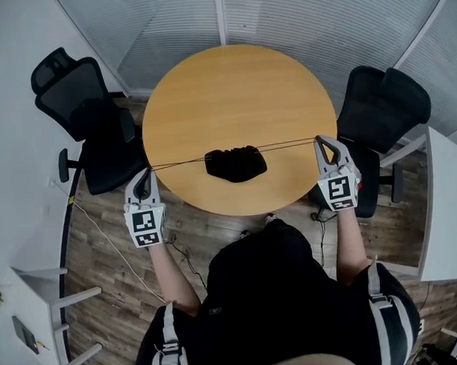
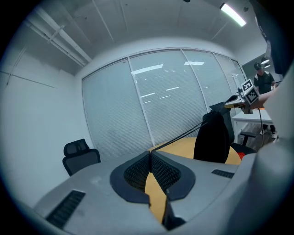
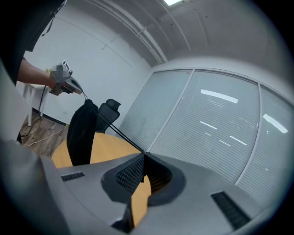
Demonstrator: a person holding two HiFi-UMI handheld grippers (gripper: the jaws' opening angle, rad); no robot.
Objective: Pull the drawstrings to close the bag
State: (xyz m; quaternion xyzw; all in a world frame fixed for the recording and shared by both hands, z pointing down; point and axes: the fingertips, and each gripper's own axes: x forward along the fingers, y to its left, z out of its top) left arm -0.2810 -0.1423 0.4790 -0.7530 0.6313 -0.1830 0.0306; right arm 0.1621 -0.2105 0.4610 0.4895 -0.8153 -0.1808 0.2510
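Left tool (image 1: 150,171), right tool (image 1: 318,140): two drawstrings (image 1: 288,144), one bag (image 1: 236,164).

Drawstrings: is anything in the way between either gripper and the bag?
Nothing visible. The left gripper and right gripper are each shut on a drawstring, and the strings run taut and straight over the table to the bag, with no other object along them.

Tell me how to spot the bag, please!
Find the round wooden table in the middle of the room. Near the edge closest to the person is a small, scrunched black bag. Unlike the black chairs, it has thin strings stretched out from both sides.
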